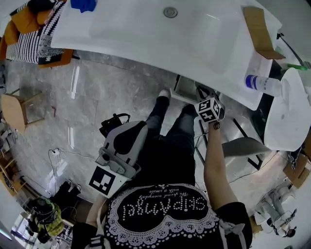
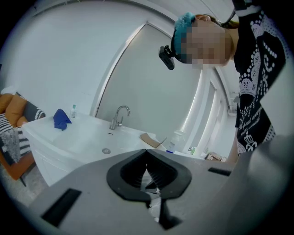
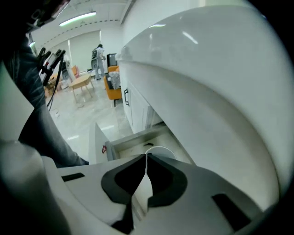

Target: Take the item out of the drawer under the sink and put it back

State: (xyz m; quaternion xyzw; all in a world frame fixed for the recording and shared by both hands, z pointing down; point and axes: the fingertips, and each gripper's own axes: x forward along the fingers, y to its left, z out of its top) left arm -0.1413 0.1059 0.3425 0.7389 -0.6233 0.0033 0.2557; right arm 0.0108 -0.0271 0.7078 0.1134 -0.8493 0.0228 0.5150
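Note:
The drawer (image 3: pixel 131 141) under the white sink (image 1: pixel 146 34) stands pulled out. In the right gripper view a thin white round rim (image 3: pixel 161 149) of the item shows just past the jaw tips, above the drawer's inside. My right gripper (image 3: pixel 146 156) points steeply down with its jaws closed together on that rim. In the head view the right gripper (image 1: pixel 205 96) reaches under the sink's front edge, its marker cube on top. My left gripper (image 1: pixel 141 127) hangs over the floor at lower left, well clear of the drawer. In its own view the left gripper (image 2: pixel 147 151) is shut and holds nothing.
A blue cloth (image 1: pixel 83 5), a faucet (image 2: pixel 119 117), a cardboard piece (image 1: pixel 260 31) and a blue-capped bottle (image 1: pixel 262 83) are on the sink top. A black bag (image 1: pixel 114 124) lies on the floor near my legs. An orange chair (image 1: pixel 34 34) and a wooden stool (image 1: pixel 17 109) stand left.

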